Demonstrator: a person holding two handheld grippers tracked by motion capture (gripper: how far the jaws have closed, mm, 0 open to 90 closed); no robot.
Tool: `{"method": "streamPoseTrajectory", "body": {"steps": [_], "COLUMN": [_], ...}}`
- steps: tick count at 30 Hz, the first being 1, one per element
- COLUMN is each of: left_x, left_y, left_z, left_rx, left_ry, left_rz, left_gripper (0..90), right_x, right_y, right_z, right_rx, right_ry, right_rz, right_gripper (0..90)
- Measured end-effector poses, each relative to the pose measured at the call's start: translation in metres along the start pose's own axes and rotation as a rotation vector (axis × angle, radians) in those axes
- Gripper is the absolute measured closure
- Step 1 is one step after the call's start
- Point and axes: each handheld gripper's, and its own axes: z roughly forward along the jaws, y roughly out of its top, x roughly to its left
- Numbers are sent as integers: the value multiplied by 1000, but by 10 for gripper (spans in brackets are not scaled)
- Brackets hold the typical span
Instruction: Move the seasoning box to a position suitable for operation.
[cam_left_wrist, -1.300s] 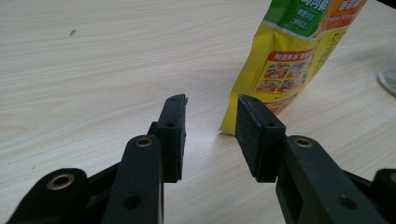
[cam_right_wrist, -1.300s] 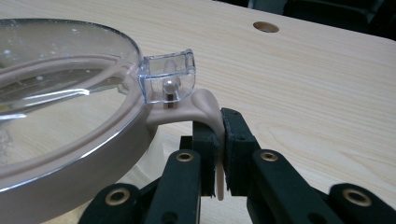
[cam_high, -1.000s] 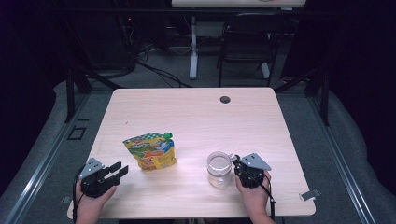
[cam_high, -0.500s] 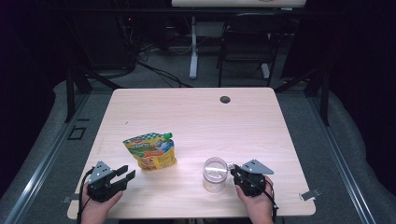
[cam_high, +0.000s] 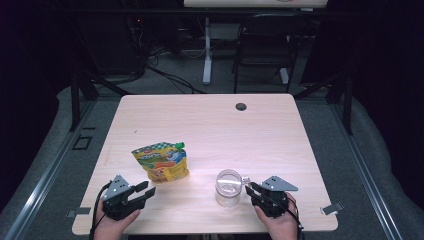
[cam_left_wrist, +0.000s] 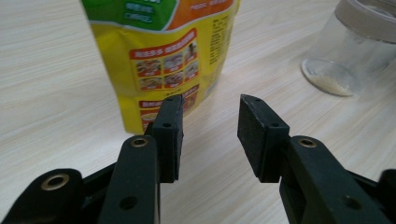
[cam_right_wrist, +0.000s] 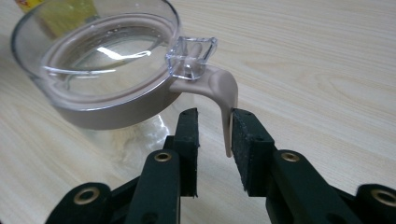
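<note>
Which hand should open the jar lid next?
Right, probably. The right gripper already has its jaws on either side of the jar lid's tan latch. The left gripper is open, facing the yellow pouch instead.

Left gripper (cam_left_wrist: 210, 135) with jaws apart just short of a yellow printed pouch (cam_left_wrist: 173, 51); clear jar (cam_left_wrist: 355, 42) at upper right on pale wooden table (cam_left_wrist: 56, 93)

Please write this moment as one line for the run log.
left gripper: open, near yellow pouch, apart | right gripper: jaws around jar's latch tab, gap visible | jar: upright, lid on
</note>
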Motion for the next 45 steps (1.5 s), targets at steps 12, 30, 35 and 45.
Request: {"method": "streamPoseTrajectory", "body": {"steps": [12, 30, 35, 45], "left_x": [-9, -30, -37, -51], "left_y": [11, 29, 38, 54], "left_z": [14, 35, 38, 48], "left_rx": [-2, 19, -1, -31], "left_ry": [-73, -116, -145, -163], "left_rz": [20, 42, 50, 38], "left_gripper": [649, 619, 624, 639], "right_x": [-5, -17, -18, -19], "right_y": [0, 34, 47, 51], "right_z": [-19, -32, -29, -29], "right_rx": [-2, -31, -29, -47], "right_ry": [60, -16, -13, -2], "right_rz": [55, 90, 80, 106], "right_gripper": [724, 629, 645, 652]}}
